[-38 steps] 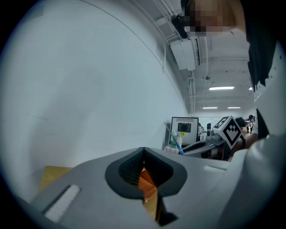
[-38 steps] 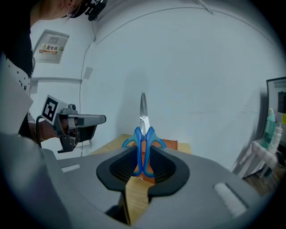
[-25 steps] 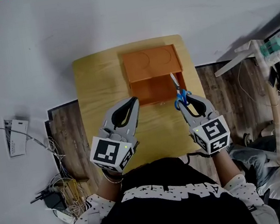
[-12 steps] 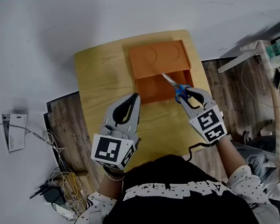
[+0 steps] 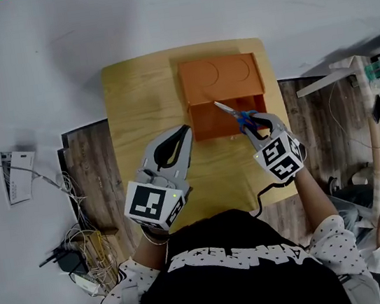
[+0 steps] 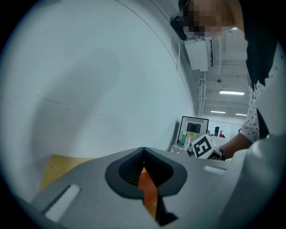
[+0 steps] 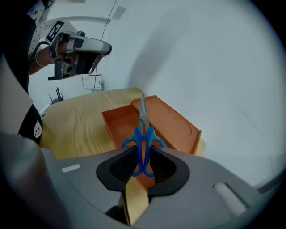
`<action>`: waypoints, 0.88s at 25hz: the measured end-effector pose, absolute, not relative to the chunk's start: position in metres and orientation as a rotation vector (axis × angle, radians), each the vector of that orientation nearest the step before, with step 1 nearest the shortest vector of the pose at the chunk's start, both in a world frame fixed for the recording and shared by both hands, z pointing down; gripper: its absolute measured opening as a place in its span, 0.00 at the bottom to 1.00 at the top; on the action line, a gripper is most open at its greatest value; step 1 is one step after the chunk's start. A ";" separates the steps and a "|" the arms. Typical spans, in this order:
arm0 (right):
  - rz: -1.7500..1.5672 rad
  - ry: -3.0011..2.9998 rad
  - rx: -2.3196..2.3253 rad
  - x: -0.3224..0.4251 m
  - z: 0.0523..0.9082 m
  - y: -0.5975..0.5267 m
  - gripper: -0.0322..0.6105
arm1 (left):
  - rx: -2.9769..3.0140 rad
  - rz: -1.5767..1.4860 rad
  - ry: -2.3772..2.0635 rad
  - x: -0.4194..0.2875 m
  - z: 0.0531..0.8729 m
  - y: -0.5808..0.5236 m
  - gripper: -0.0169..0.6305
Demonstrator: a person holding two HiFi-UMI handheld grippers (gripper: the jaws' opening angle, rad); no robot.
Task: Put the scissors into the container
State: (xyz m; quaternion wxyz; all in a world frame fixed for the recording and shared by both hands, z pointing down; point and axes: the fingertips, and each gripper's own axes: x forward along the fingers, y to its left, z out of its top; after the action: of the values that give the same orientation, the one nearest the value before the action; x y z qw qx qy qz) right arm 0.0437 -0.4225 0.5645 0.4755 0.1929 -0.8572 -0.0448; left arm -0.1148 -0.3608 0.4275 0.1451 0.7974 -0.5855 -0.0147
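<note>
My right gripper point(image 7: 142, 154) has its jaws pinched on the blue handle loops of the scissors point(image 7: 143, 129). The blades stick out ahead of the jaws, over the open half of the orange container point(image 7: 117, 127).

Main worry is that the grip is only on the handles. They look like slick moulded plastic, so the long steel blades could swing or slide in the pads. If I let go crooked, the tip could snag the wall or the flat lid point(image 7: 174, 123) just beyond it and end up lying across the rim.

The tray looks shallow and light, hard plastic with square corners, sitting on a smooth wooden table point(image 7: 76, 120). It could skate, because nothing's bracing it. The left gripper point(image 6: 143, 172) has its jaws pressed together on nothing, off to the side.
</note>
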 end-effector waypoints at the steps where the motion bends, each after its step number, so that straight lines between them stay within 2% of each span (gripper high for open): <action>1: -0.119 -2.084 0.460 0.043 0.567 -0.424 0.21 | 2.296 -0.040 -1.688 -0.116 0.429 -0.360 0.03; 11: -0.256 -1.978 0.279 0.031 0.595 -0.430 0.21 | 2.290 -0.034 -1.690 -0.121 0.433 -0.357 0.03; 22: -0.210 -1.916 0.170 0.021 0.620 -0.437 0.21 | 2.272 -0.031 -1.688 -0.127 0.439 -0.360 0.03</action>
State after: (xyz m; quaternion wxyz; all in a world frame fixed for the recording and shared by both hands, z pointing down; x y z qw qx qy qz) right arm 0.0212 -0.4373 0.6197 0.5675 0.0724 -0.8153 -0.0893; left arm -0.1267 -0.3599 0.4386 0.1547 0.7930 -0.5891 -0.0107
